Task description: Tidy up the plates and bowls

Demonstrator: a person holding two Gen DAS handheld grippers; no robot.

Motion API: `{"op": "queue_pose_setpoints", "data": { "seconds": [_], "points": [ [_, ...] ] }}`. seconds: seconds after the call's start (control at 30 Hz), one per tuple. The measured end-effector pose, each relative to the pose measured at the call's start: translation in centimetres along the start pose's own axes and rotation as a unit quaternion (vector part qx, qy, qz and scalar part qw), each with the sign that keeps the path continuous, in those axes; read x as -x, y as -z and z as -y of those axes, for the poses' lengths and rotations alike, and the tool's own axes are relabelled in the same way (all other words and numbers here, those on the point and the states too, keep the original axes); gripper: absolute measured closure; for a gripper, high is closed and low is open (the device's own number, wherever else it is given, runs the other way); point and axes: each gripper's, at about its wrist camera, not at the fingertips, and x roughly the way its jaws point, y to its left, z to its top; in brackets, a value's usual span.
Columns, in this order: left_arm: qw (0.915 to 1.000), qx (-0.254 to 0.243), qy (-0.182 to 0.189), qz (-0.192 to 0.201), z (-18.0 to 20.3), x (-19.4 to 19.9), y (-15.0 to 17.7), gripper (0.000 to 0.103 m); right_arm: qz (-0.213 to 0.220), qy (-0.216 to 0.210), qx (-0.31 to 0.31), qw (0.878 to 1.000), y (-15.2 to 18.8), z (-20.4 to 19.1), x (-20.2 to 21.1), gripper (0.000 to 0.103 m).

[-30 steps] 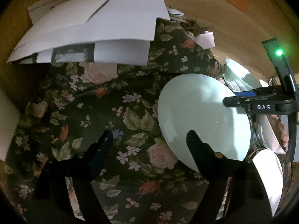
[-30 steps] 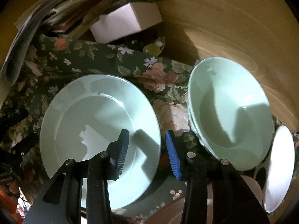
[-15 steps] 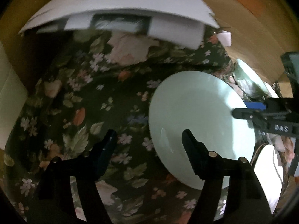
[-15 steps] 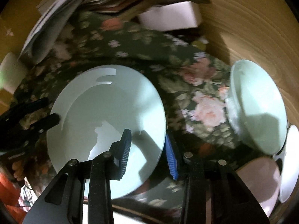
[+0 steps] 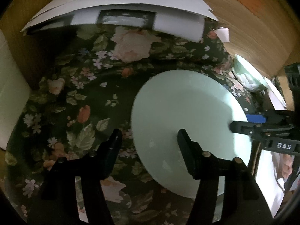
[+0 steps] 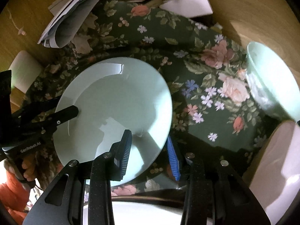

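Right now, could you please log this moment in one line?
pale green round plate over floral cloth; right gripper: shut on rim; left gripper: open, just been closing around opposite rim

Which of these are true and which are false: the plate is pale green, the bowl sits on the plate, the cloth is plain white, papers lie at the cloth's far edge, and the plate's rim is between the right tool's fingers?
1. The plate is pale green. True.
2. The bowl sits on the plate. False: it stands apart from the plate, off to the right in the right wrist view.
3. The cloth is plain white. False: it is dark green with a flower print.
4. Papers lie at the cloth's far edge. True.
5. The plate's rim is between the fingers of the right tool. True.
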Motion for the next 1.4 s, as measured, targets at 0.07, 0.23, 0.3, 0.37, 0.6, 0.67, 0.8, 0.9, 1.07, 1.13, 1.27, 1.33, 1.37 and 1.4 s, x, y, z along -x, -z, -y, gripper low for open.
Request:
{"op": "queue_pose_setpoints", "data": {
  "seconds": [0.07, 0.23, 0.3, 0.37, 0.6, 0.67, 0.8, 0.9, 1.07, 1.13, 1.27, 1.33, 1.37, 1.4],
  "points": [
    [0.9999, -0.006, 0.009, -0.001, 0.6, -0.2, -0.1, 0.042, 0.007, 0.004, 0.001, 1.0, 0.2, -0.2, 0.1, 0.068],
    [0.9999, -0.011, 0.004, 0.001, 1.3, -0.5, -0.3, 0.045, 0.016, 0.001, -0.005, 1.0, -0.5, -0.4, 0.3, 0.069],
    [1.0, -0.007, 0.004, 0.002, 1.1, -0.5, -0.4, 0.05, 0.019, 0.002, -0.006, 1.0, -0.5, -0.2, 0.5, 0.07],
    [1.0, -0.004, 0.003, 0.003, 0.9, -0.2, -0.3, 0.053, 0.024, 0.003, -0.004, 1.0, -0.4, 0.3, 1.2, 0.07],
    [0.9999, -0.006, -0.003, 0.016, 0.5, 0.4, -0.1, 0.055, 0.045, 0.025, 0.024, 0.998, 0.0, -0.1, 2.8, 0.07],
    [0.9996, -0.01, -0.007, 0.024, 0.3, 1.1, 0.1, 0.055, 0.048, 0.022, 0.023, 0.998, 0.1, 0.0, 3.0, 0.07],
    [0.9992, -0.017, -0.011, 0.035, 0.5, 2.0, 0.4, 0.055, 0.057, 0.017, 0.02, 0.998, 0.3, 0.1, 3.7, 0.07],
    [0.9989, -0.021, -0.013, 0.041, 0.8, 2.8, 0.5, 0.055, 0.063, 0.016, 0.019, 0.998, 0.5, 0.2, 4.5, 0.07],
    [0.9981, -0.027, -0.012, 0.054, 1.3, 4.6, 0.9, 0.055, 0.078, 0.017, 0.019, 0.997, 0.9, 0.1, 6.0, 0.071],
    [0.9977, -0.03, -0.011, 0.059, 1.5, 5.3, 1.0, 0.055, 0.085, 0.017, 0.019, 0.996, 1.2, 0.2, 6.8, 0.07],
    [0.9967, -0.037, -0.011, 0.071, 2.6, 6.5, 1.3, 0.055, 0.099, 0.02, 0.02, 0.995, 2.0, 0.1, 8.3, 0.07],
    [0.9962, -0.04, -0.01, 0.076, 3.1, 7.2, 1.5, 0.055, 0.105, 0.021, 0.02, 0.994, 2.4, 0.1, 9.0, 0.07],
    [0.996, -0.041, -0.01, 0.078, 3.3, 7.5, 1.6, 0.055, 0.109, 0.022, 0.019, 0.994, 2.6, 0.1, 9.3, 0.07],
    [0.9958, -0.043, -0.009, 0.081, 3.5, 7.8, 1.7, 0.055, 0.112, 0.022, 0.019, 0.993, 2.9, 0.2, 9.7, 0.071]
  ]
}}
